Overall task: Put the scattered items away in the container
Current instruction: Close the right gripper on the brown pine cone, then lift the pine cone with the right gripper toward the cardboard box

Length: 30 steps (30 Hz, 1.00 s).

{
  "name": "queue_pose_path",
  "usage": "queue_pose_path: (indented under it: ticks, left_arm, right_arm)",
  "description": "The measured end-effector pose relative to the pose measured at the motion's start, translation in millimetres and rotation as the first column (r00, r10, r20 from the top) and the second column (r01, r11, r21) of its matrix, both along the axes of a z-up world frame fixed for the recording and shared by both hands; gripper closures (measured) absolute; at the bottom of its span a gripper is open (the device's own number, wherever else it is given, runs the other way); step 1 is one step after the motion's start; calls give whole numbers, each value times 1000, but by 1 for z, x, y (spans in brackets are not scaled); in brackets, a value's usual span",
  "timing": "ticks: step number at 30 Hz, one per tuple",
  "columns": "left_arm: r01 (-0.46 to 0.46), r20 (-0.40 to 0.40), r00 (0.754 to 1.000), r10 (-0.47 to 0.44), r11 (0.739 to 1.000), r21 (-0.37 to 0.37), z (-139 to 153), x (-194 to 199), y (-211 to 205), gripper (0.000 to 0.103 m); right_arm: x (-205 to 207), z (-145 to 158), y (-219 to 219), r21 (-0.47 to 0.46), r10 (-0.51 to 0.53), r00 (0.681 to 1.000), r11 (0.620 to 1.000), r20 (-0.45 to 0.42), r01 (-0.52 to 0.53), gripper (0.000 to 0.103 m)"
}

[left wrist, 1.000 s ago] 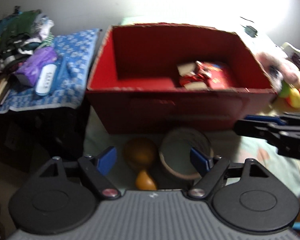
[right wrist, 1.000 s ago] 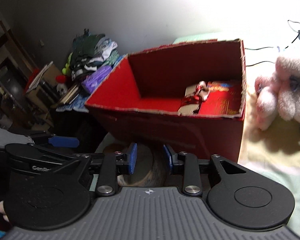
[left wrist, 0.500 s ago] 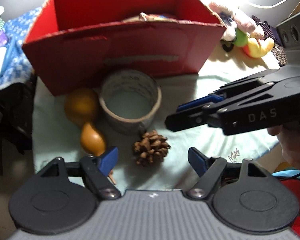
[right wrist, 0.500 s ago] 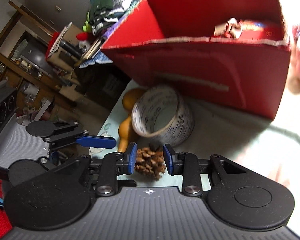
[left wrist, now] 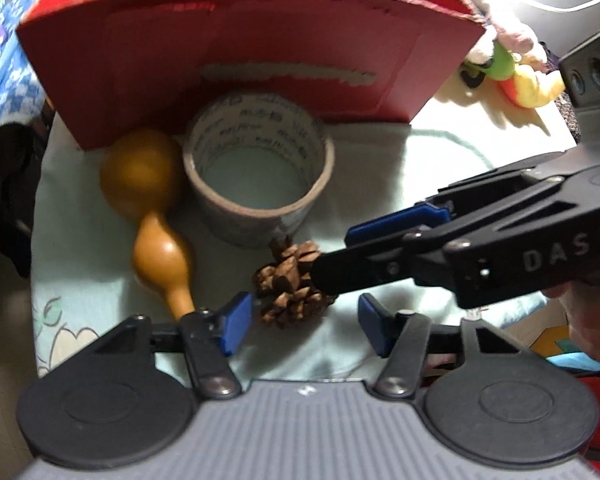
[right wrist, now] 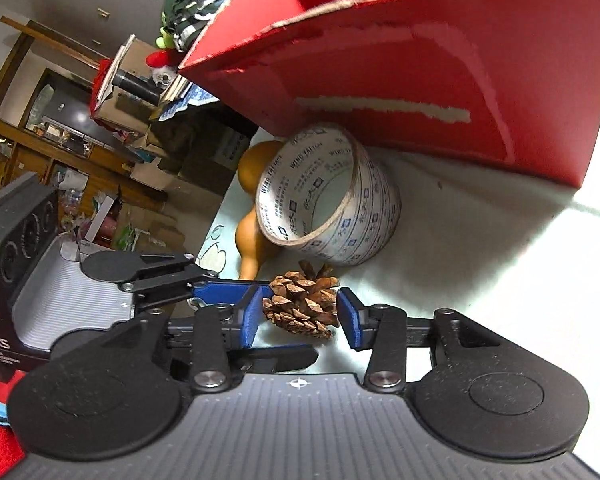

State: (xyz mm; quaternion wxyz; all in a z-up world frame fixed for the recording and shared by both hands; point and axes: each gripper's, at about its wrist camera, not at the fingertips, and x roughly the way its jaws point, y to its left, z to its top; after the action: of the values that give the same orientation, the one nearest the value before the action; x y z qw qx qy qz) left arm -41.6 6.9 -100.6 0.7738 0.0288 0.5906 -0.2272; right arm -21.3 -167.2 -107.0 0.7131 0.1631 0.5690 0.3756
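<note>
A brown pine cone (left wrist: 294, 284) (right wrist: 302, 304) lies on the pale green cloth (left wrist: 380, 176) in front of the red cardboard box (left wrist: 252, 48) (right wrist: 440, 72). My right gripper (right wrist: 300, 318) (left wrist: 334, 254) is open, and its blue pads stand close on either side of the cone. My left gripper (left wrist: 304, 328) is open just short of the cone, nothing between its fingers. A roll of printed tape (left wrist: 258, 176) (right wrist: 328, 196) stands against the box. An orange-brown gourd (left wrist: 156, 208) (right wrist: 252, 232) lies to its left.
Plush toys (left wrist: 516, 76) lie to the right of the box. A blue patterned cloth (left wrist: 4, 92) covers a surface to the left, past the dark table edge. Cluttered shelves and cartons (right wrist: 80, 120) fill the room beyond. A person's hand (left wrist: 592, 320) holds the right gripper.
Both grippers have dropped from box height down to the cloth. The right gripper's fingers have spread wider and now straddle the pine cone. The left gripper has closed in on the cone.
</note>
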Motion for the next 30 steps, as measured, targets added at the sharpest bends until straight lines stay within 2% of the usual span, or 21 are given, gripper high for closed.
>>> queue_pose_path:
  ticks: [5, 14, 23, 30]
  left_arm:
    - [-5, -24, 1000, 5, 1000, 12, -9, 2, 1, 60]
    - [39, -16, 999, -39, 998, 48, -12, 2, -5, 63]
    - [140, 10, 990, -141, 987, 74, -8, 1, -29, 65]
    - [259, 27, 965, -262, 963, 70, -9, 7, -70, 65]
  right_arm:
    - [3, -9, -3, 8, -4, 999, 1000, -53, 5, 58]
    - [7, -21, -13, 58, -31, 992, 998, -124, 38, 53]
    - [1, -16, -43, 52, -75, 990, 995, -118, 82, 55]
    - [-10, -7, -75, 22, -174, 981, 984, -88, 176, 55]
